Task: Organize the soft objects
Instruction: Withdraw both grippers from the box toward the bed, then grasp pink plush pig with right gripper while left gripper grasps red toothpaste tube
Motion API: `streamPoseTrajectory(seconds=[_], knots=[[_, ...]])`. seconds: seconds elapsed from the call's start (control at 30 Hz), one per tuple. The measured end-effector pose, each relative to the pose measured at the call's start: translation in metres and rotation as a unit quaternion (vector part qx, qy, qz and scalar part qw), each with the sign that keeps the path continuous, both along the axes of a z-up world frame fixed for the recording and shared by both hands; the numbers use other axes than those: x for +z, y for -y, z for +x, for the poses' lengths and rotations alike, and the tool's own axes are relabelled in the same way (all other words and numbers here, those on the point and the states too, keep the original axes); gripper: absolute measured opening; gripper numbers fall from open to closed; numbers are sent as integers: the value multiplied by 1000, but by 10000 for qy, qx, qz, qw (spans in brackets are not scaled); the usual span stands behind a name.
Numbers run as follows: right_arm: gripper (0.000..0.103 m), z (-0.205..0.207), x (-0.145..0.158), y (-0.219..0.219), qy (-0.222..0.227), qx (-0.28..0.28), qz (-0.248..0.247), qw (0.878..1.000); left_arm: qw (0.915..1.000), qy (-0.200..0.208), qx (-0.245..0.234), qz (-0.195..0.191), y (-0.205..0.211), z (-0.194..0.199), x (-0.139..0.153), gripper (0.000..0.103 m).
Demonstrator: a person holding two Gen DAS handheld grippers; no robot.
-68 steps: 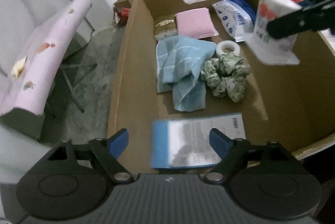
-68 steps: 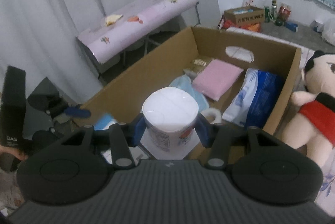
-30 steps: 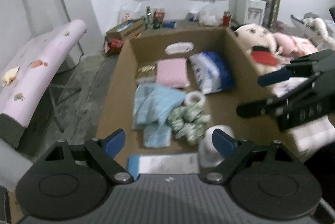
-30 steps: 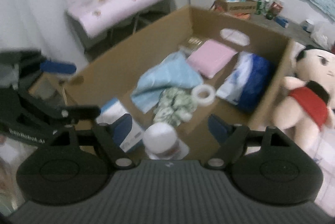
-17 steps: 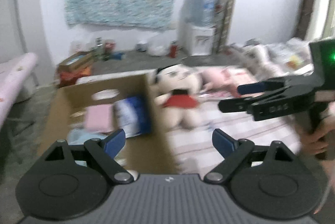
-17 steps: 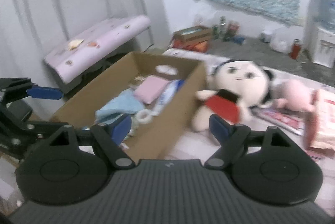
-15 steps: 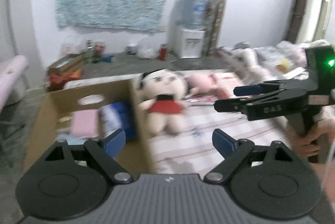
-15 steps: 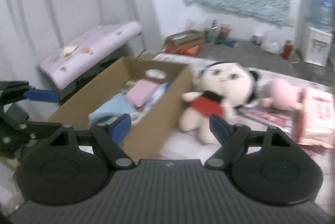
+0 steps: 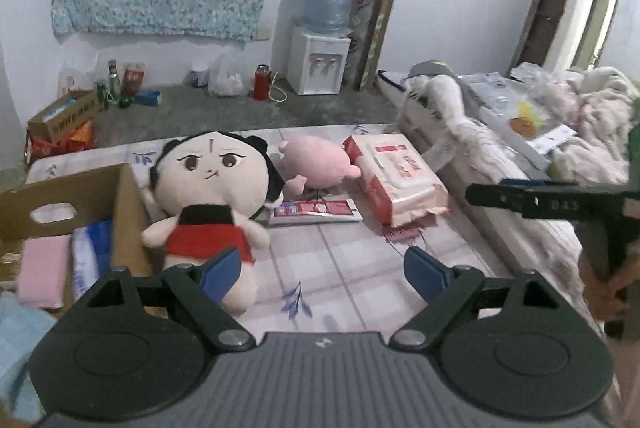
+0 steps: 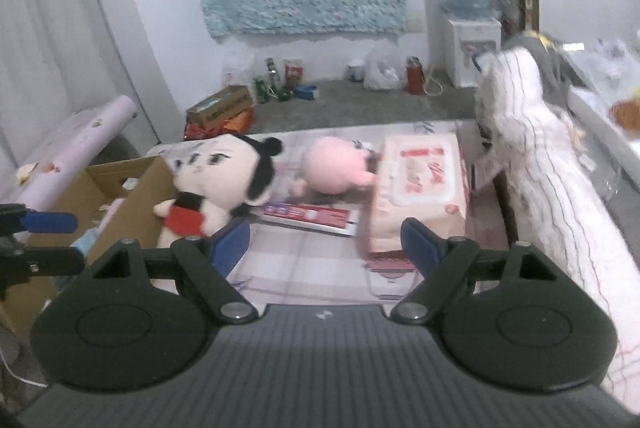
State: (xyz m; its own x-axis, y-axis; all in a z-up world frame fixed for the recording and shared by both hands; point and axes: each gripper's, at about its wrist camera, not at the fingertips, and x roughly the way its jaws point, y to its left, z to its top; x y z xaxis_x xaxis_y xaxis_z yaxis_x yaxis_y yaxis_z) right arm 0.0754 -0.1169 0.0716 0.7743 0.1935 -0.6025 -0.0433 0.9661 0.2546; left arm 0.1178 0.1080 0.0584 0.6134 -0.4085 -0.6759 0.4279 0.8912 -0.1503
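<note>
A doll (image 9: 214,193) with a big pale head, black hair and red dress leans against the cardboard box (image 9: 120,211) on the mattress; it also shows in the right wrist view (image 10: 216,183). A pink plush (image 9: 318,161) and a pink wipes pack (image 9: 396,179) lie behind it, with a flat red-and-blue packet (image 9: 316,207) in front. My left gripper (image 9: 322,270) is open and empty above the mattress, just right of the doll. My right gripper (image 10: 324,242) is open and empty, facing the wipes pack (image 10: 420,179) and the pink plush (image 10: 334,167).
The box holds a pink cloth (image 9: 42,270) and a blue-white pack (image 9: 90,256). A rolled white blanket (image 10: 532,147) lies along the right. A water dispenser (image 9: 320,39), bottles and a small carton (image 9: 60,113) stand on the floor by the far wall. A pink padded board (image 10: 68,147) stands at left.
Earlier my right gripper held a white roll over the box and let it go inside. Both grippers, open, have since swung right, away from the box toward the toys on the mattress.
</note>
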Motion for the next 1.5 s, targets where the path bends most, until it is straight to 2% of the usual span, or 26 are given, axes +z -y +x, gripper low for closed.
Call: streamPoseTrajectory(seconds=[0.03,0.1,0.2,0.23,0.3,0.4,0.5,0.53,0.6,0.63,0.7,0.77,0.87,0.93,1.07,1.13,1.2,1.27,1.3,1.33,1.37,1.43,1.5], knots=[[83,4,-8,4,-18,-65,5,10000,9999,-42,79,-63,5,8,-6,88],[83,20,-25,16,-109,-202,81,9997,9982,-335,241,-432,13,27,-22,88],[83,49,-48,25,-319,-271,485,9979,9818,-1232,434,-1382,21,54,-59,85],[83,58,-53,30,-375,-310,599,9970,9793,-1316,529,-1445,27,61,-69,80],[83,82,-58,34,-462,-253,701,9961,9815,-1221,858,-1196,43,74,-88,74],[83,120,-62,35,-569,-144,588,9965,9872,-754,1143,-816,62,88,-106,71],[83,148,-65,37,-608,-113,577,9964,9918,-291,1121,-541,79,99,-117,69],[83,153,-66,37,-604,-91,606,9963,9917,-279,1152,-497,84,103,-120,69],[83,165,-69,36,-634,-56,634,9960,9877,-324,1334,-751,88,110,-125,68],[83,171,-70,33,-593,-109,555,9966,9877,-199,1359,-742,94,111,-126,65],[83,184,-70,25,-501,-47,259,9984,9918,305,1214,-248,111,108,-127,56],[83,204,-73,12,-499,118,-20,9987,9928,611,1019,137,125,103,-129,56],[83,237,-78,-3,-607,222,-222,9977,9953,381,890,83,125,114,-142,56],[83,255,-83,-14,-607,237,-430,9970,9937,607,939,107,123,118,-146,56],[83,293,-99,-38,-744,135,-994,9922,9915,650,664,906,140,123,-150,57],[83,308,-109,-44,-735,83,-1022,9920,9895,653,533,1175,145,120,-150,57],[83,317,-111,-47,-817,67,-1073,9909,9889,592,367,1316,145,115,-151,60],[82,322,-112,-59,-951,301,-1417,9849,9887,469,221,1405,143,106,-152,65],[82,322,-110,-62,-981,373,-1497,9831,9893,290,156,1422,140,102,-155,66],[82,320,-108,-63,-1037,422,-1513,9821,9952,36,256,942,127,100,-156,64],[82,319,-107,-61,-1096,453,-1447,9823,9973,-10,319,665,115,97,-156,59],[82,314,-105,-53,-1165,401,-1336,9833,9959,28,411,802,107,89,-156,55],[82,306,-106,-44,-1207,374,-1181,9849,9961,22,504,723,96,86,-157,55]])
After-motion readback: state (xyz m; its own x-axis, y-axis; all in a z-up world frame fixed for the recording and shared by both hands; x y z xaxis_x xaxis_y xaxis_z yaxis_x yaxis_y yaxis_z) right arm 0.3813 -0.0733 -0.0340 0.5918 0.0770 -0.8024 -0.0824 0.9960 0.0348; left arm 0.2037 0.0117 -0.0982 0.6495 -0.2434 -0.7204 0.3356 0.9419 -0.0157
